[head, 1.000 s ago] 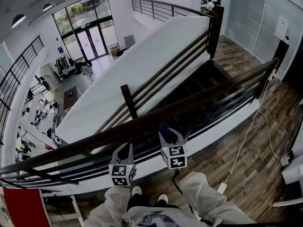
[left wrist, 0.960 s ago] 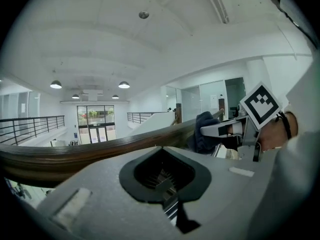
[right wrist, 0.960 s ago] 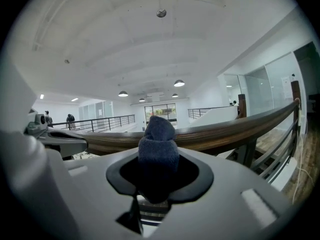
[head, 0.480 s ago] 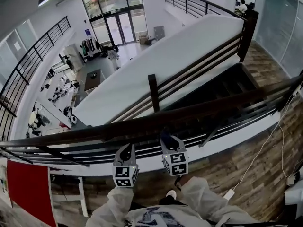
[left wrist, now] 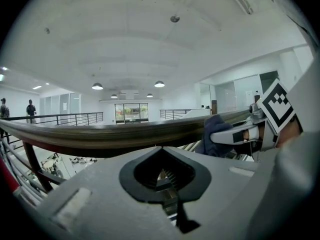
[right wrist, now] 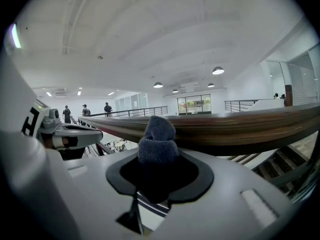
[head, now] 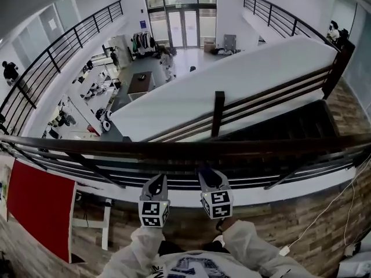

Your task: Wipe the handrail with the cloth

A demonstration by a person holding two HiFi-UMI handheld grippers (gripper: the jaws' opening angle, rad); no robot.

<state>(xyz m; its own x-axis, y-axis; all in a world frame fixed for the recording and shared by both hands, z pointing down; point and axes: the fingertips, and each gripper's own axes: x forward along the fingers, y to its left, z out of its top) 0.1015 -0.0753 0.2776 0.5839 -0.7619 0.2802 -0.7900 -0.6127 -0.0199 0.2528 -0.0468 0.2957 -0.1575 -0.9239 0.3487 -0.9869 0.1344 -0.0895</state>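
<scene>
Right tongs first: they're clamped on a bunched-up dark blue cloth, and a wad of it pokes up out past the tips, right against the near face of the handrail. The left tongs are closed on nothing. All I see through the gap in them is stair treads, and they sit just beside the right ones, a bit below the rail, not touching it as far as I can tell. So my read is that we're somewhere mid-wipe, with the cloth at the rail roughly in the middle of the stretch in front of me. How much is actually done, I honestly can't say. The wood looks the same dark brown on both sides of the cloth, with no streak, damp line or dust edge to go by, so I'd treat most of the length as left to do. Stuff I can't make out: whether the cloth is really pressing on the rail or just grazing it, since the right gripper view stacks one in front of the other. In the head view the cloth is dark on dark and basically disappears. The rail runs off both edges of the frame, so its ends are cut off, and the top surface is hidden from both gripper cameras because they look up from underneath.
</scene>
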